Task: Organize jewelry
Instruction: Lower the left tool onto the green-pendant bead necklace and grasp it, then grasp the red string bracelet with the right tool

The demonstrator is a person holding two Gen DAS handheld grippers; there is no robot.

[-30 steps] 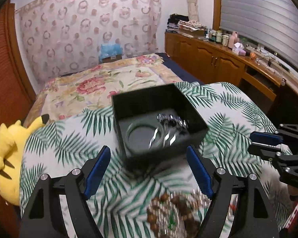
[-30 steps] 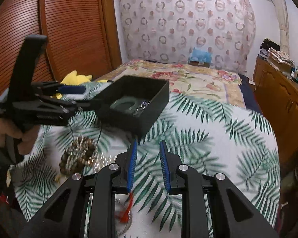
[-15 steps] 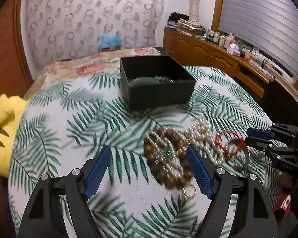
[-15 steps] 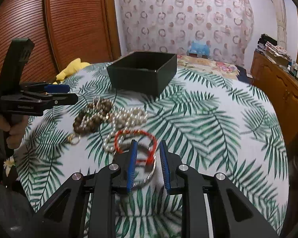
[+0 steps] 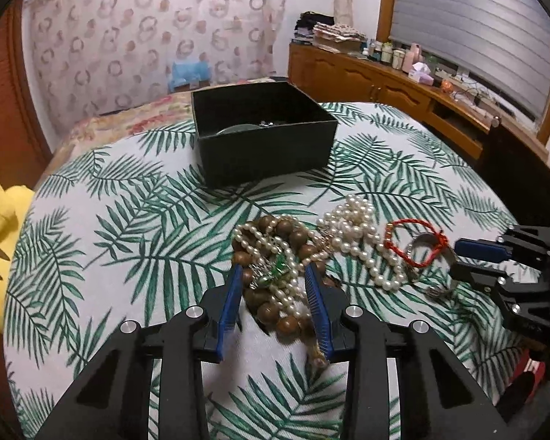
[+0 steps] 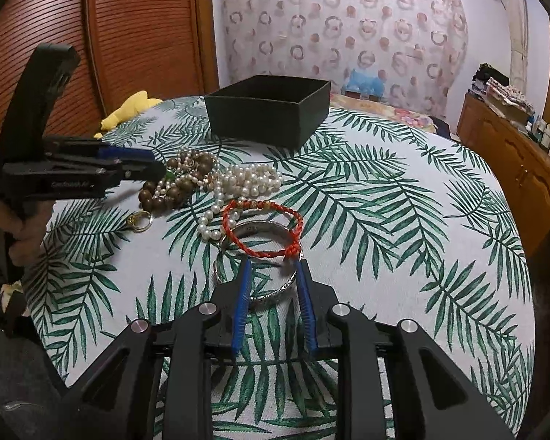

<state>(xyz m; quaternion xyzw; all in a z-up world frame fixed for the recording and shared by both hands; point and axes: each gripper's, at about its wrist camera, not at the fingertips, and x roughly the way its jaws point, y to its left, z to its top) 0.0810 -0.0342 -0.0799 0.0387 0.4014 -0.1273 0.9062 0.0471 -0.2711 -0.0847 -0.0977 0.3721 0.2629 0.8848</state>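
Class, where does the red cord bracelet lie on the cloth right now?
In the right wrist view the red cord bracelet lies across the silver bangle, just beyond the right gripper.

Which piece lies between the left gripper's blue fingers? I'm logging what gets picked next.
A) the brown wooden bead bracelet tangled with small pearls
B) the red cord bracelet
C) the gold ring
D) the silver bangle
A: in the left wrist view, the left gripper straddles the wooden bead bracelet, while the red cord bracelet lies off to the right.
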